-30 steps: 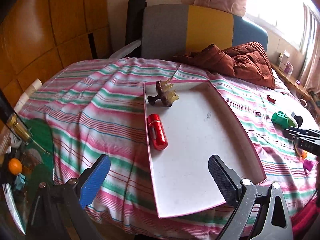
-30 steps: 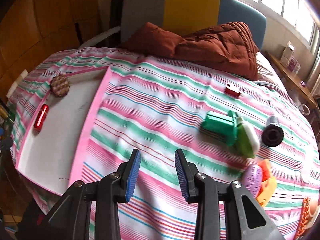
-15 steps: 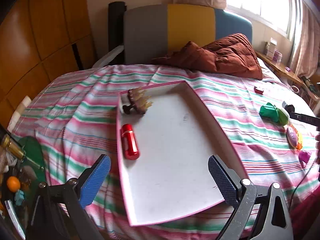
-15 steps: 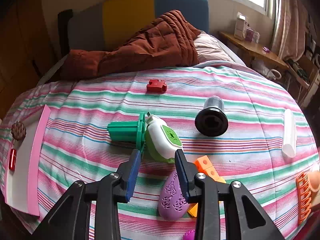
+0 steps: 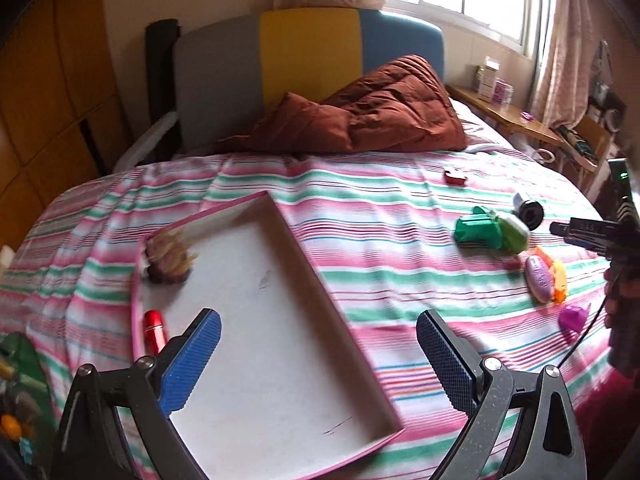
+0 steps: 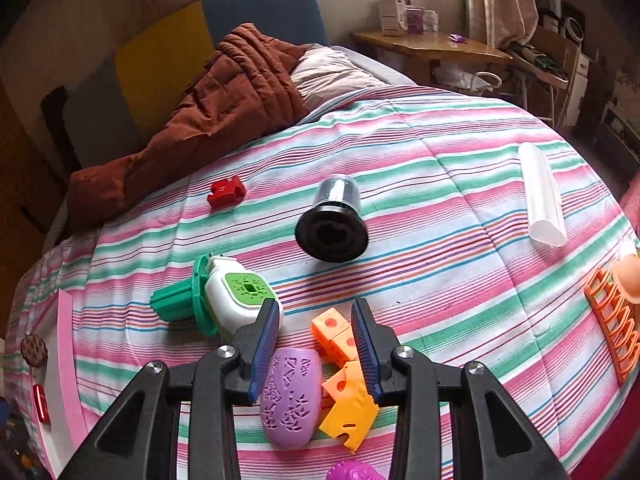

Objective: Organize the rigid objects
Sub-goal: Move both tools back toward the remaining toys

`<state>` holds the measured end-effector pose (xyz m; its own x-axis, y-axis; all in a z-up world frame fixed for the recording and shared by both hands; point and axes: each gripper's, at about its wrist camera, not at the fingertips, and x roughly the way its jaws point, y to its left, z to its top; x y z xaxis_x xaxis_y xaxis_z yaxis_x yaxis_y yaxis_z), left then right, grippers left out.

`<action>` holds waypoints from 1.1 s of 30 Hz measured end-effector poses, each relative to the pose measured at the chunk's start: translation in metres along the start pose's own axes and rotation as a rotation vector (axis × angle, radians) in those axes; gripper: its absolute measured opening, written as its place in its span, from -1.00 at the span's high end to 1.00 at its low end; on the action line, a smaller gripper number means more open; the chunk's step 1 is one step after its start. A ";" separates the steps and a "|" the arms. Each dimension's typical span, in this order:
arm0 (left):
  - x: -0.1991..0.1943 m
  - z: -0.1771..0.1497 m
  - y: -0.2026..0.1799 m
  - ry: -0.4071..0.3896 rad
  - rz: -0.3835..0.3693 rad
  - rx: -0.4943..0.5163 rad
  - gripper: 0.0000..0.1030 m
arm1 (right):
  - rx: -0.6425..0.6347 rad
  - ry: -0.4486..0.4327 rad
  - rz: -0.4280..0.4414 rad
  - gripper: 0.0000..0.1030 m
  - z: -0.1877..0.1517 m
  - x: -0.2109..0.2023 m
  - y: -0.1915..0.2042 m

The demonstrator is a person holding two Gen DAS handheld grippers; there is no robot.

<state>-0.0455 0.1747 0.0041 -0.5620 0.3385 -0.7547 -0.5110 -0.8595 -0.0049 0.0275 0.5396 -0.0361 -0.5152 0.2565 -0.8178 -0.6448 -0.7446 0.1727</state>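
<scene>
A pink-rimmed white tray (image 5: 312,264) lies on the striped bed and holds a brown hair claw (image 5: 168,260) and a red cylinder (image 5: 154,330). My left gripper (image 5: 318,332) hovers wide open over the tray's near end, holding nothing. My right gripper (image 6: 315,320) hangs low over a purple oval case (image 6: 290,396) and orange cheese-shaped blocks (image 6: 344,364). Its jaws are opening, with the blocks in the gap and the pads pressing nothing. A green-and-white gadget (image 6: 224,296) lies just left of its left finger.
A black cylinder (image 6: 332,224), a red block (image 6: 226,192), a white tube (image 6: 542,200), an orange rack (image 6: 612,320) and a magenta piece (image 6: 352,472) lie on the bedspread. A brown quilt (image 5: 380,120) is bunched at the headboard. A wooden side table (image 6: 432,44) stands right.
My right gripper has swung right, away from the tray, to the cluster of toys and rolled. My left gripper has shifted right along the tray, so the red cylinder now sits by its left finger.
</scene>
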 end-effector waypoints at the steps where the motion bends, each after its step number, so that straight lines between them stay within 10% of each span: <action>1: 0.005 0.006 -0.004 0.009 -0.013 -0.002 -0.92 | 0.011 0.006 -0.015 0.27 0.001 0.001 -0.003; 18: 0.134 0.118 -0.112 0.168 -0.212 0.067 -0.92 | 0.146 0.067 0.028 0.26 0.004 0.007 -0.026; 33: 0.242 0.180 -0.205 0.186 -0.230 0.188 -0.91 | 0.235 0.145 0.122 0.24 -0.001 0.015 -0.035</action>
<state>-0.1938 0.5017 -0.0592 -0.2992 0.4248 -0.8544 -0.7312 -0.6773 -0.0807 0.0426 0.5688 -0.0544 -0.5219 0.0712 -0.8500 -0.7051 -0.5968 0.3830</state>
